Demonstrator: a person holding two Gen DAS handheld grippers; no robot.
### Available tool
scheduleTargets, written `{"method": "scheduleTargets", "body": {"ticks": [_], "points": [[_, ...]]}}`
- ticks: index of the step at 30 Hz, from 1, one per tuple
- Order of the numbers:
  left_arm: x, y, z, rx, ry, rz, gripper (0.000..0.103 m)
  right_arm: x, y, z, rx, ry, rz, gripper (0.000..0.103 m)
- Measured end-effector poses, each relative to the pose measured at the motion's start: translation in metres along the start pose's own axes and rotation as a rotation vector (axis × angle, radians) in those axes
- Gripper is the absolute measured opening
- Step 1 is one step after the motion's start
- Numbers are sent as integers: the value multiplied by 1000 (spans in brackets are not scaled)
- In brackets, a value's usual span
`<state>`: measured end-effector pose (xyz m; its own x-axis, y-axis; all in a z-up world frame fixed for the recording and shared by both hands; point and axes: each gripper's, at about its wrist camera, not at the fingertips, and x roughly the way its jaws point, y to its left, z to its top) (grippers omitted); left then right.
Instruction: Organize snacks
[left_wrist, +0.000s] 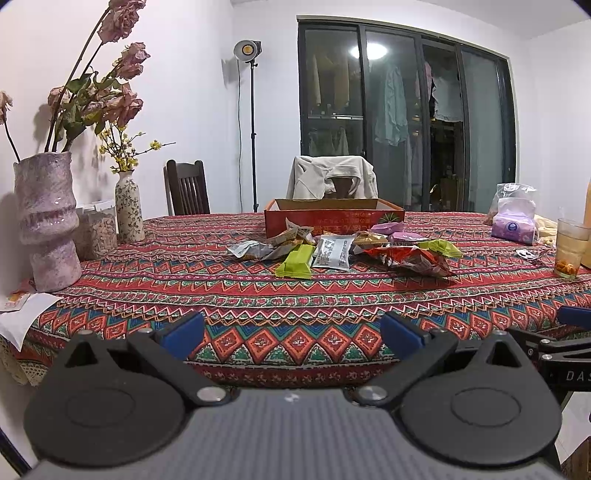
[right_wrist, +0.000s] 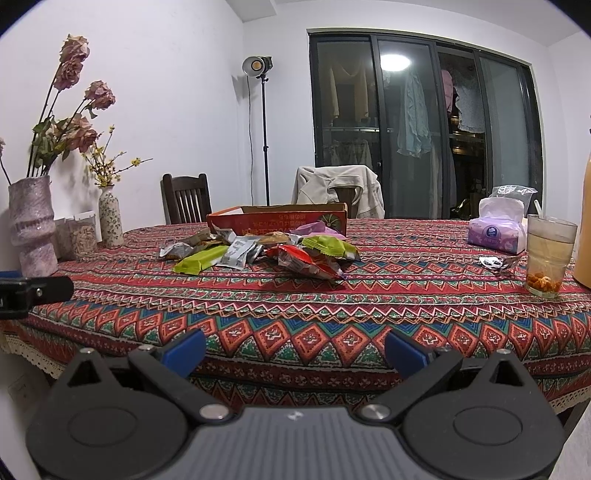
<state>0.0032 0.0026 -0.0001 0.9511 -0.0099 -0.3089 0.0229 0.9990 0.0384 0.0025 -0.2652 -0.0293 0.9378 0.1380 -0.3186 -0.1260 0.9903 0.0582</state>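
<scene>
Several snack packets lie in a loose pile mid-table: a green bar (left_wrist: 295, 261) (right_wrist: 201, 260), a grey packet (left_wrist: 332, 253) (right_wrist: 240, 252), a red crinkled bag (left_wrist: 410, 260) (right_wrist: 308, 263), a second green packet (left_wrist: 445, 247) (right_wrist: 330, 246). A red cardboard box (left_wrist: 334, 218) (right_wrist: 277, 221), open on top, stands just behind the pile. My left gripper (left_wrist: 291, 334) is open and empty over the table's near edge, well short of the pile. My right gripper (right_wrist: 293, 349) is open and empty, also at the near edge.
A patterned tablecloth (left_wrist: 258, 302) covers the table. Two vases (left_wrist: 48, 221) (left_wrist: 129, 206) and a jar stand at left. A tissue pack (right_wrist: 496, 236), a glass of drink (right_wrist: 548, 254) and a small wrapper (right_wrist: 491, 263) are at right. Chairs stand behind.
</scene>
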Motion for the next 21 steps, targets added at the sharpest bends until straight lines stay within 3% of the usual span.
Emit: {"method": "scheduleTargets", "body": {"ticks": [16,21], "points": [[10,-1,-6,-27,31,-2,103,4,0,4,4,0,28,103],[26,4,-11,-51,88,-2,103,16,-5,5,20,4,33,103]]}}
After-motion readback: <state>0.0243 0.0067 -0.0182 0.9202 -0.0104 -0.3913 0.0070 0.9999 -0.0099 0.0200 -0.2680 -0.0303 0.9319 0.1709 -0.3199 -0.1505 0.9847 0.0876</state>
